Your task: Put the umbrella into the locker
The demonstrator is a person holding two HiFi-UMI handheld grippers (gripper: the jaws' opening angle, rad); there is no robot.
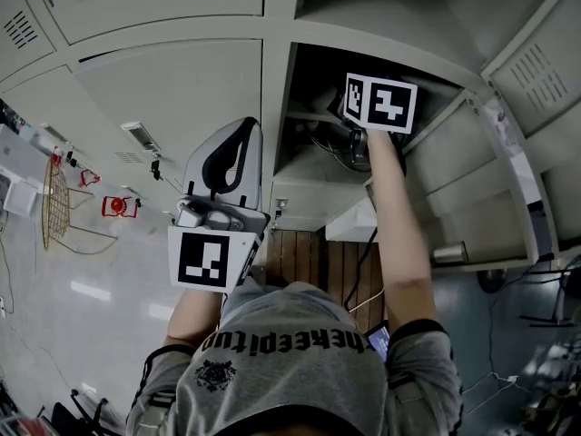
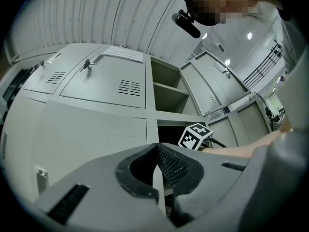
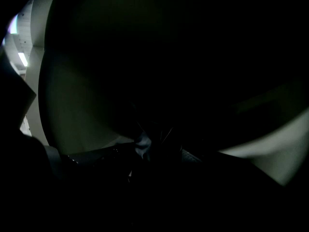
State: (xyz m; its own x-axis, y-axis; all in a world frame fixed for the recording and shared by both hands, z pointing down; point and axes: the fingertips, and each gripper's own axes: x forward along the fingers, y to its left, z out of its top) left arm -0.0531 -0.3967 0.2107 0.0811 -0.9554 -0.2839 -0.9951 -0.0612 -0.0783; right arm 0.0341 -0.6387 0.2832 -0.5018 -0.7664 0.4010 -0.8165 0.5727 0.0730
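- The umbrella [image 3: 144,146] shows in the right gripper view only as a dark bundle with a small pale fold and a few thin ribs; its colour and full shape are lost in the gloom
- It sits inside the open compartment of the locker [image 1: 276,107], deep in shadow; in the head view only thin dark lines can be seen there, beside the right gripper [image 1: 360,136]
- The right gripper is reached into that compartment at the end of a bare forearm [image 1: 398,234]; its marker cube faces the head camera
- In the right gripper's own view its jaws are dim outlines slanting in towards the bundle from either side; the view is too dark to tell whether they clamp it or stand just clear of it
- The left gripper [image 2: 157,170] is held up outside the locker, in front of a closed door [image 1: 172,98]; its jaws are pressed together with nothing between them
- The compartment's back wall and floor cannot be made out; the person's head and grey shirt [image 1: 300,361] fill the bottom of the head view
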